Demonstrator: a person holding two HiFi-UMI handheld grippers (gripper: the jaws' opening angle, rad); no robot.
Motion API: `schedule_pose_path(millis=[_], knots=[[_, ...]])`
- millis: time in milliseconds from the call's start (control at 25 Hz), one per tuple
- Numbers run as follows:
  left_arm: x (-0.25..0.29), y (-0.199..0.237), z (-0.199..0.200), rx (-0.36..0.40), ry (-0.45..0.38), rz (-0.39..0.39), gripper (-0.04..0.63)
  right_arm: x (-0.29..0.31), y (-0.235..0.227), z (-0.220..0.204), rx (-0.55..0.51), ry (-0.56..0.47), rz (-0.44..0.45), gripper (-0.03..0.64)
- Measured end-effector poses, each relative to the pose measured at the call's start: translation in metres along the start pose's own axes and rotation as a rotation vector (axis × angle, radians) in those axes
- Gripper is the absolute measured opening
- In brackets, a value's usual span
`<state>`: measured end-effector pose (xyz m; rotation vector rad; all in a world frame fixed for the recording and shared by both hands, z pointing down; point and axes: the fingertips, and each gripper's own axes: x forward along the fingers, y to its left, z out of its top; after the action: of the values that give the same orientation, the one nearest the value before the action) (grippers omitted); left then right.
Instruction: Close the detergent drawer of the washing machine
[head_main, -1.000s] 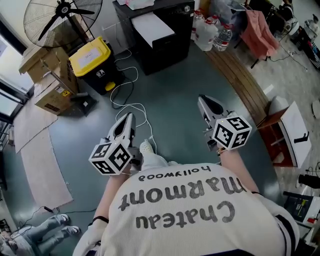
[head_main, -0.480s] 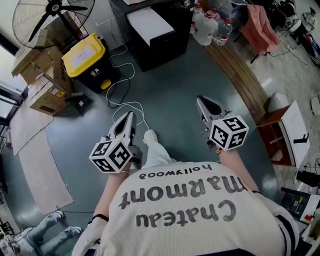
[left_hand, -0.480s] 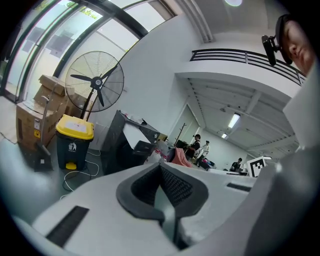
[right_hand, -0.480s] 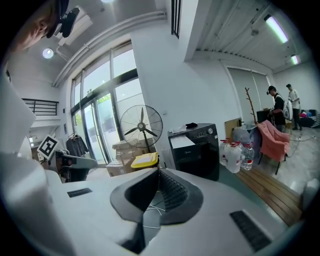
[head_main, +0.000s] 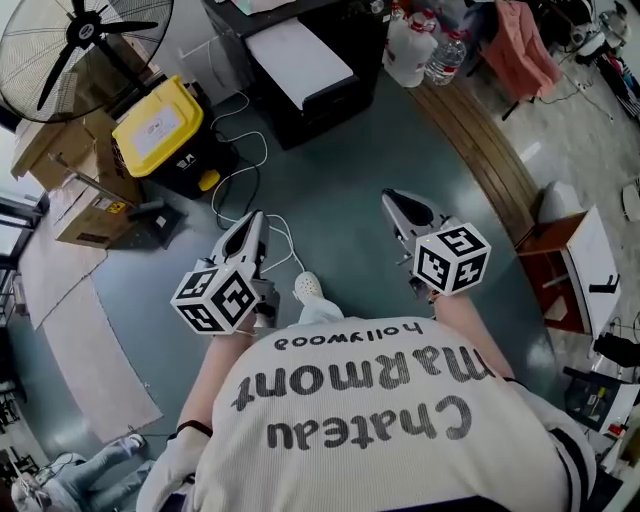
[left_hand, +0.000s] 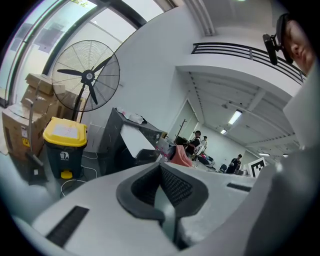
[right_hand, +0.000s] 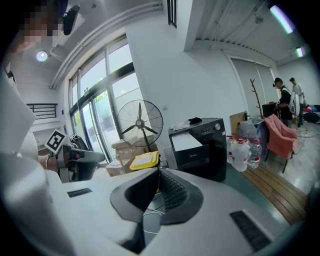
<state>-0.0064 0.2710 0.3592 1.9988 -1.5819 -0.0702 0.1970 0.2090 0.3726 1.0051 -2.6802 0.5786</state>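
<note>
The black washing machine (head_main: 305, 75) stands on the floor ahead of me, with a white open part (head_main: 298, 62) on its top; the right gripper view shows the machine (right_hand: 205, 147) too. Both grippers hang in the air well short of it, pointing towards it. My left gripper (head_main: 256, 222) is shut and holds nothing; its tips meet in the left gripper view (left_hand: 160, 165). My right gripper (head_main: 392, 202) is likewise shut and empty, its jaws closed together (right_hand: 159, 171). My foot in a white shoe (head_main: 308, 288) shows between them.
A yellow-lidded black bin (head_main: 160, 125), a large floor fan (head_main: 75, 35) and cardboard boxes (head_main: 85, 215) stand left of the machine. A white cable (head_main: 240, 190) trails across the floor. Water bottles (head_main: 420, 50) and wooden boards (head_main: 480, 150) lie right; a low shelf (head_main: 580, 270) stands farther right.
I have stepped forward; both grippers moved nearer the machine, and the bin and boxes slid down and left in the head view. Both grippers stayed shut.
</note>
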Motion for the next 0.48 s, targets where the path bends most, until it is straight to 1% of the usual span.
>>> schedule_pose_path(millis=[160,280,360,480], knots=[[0.018,0.028,0.037,0.008,-0.014,0.000,0.008,0.033,-0.004,0.033,0.029,-0.051,-0.009,0.031],[0.032,0.046,0.055,-0.002,-0.017,-0.014,0.008,0.056,-0.007,0.054,0.019,-0.083,-0.030,0.031],[0.039,0.055,0.064,0.004,-0.016,-0.036,0.008,0.071,-0.011,0.058,0.033,-0.086,-0.053,0.031],[0.048,0.067,0.075,0.037,-0.025,-0.064,0.008,0.092,-0.018,0.046,0.091,-0.060,-0.086,0.031]])
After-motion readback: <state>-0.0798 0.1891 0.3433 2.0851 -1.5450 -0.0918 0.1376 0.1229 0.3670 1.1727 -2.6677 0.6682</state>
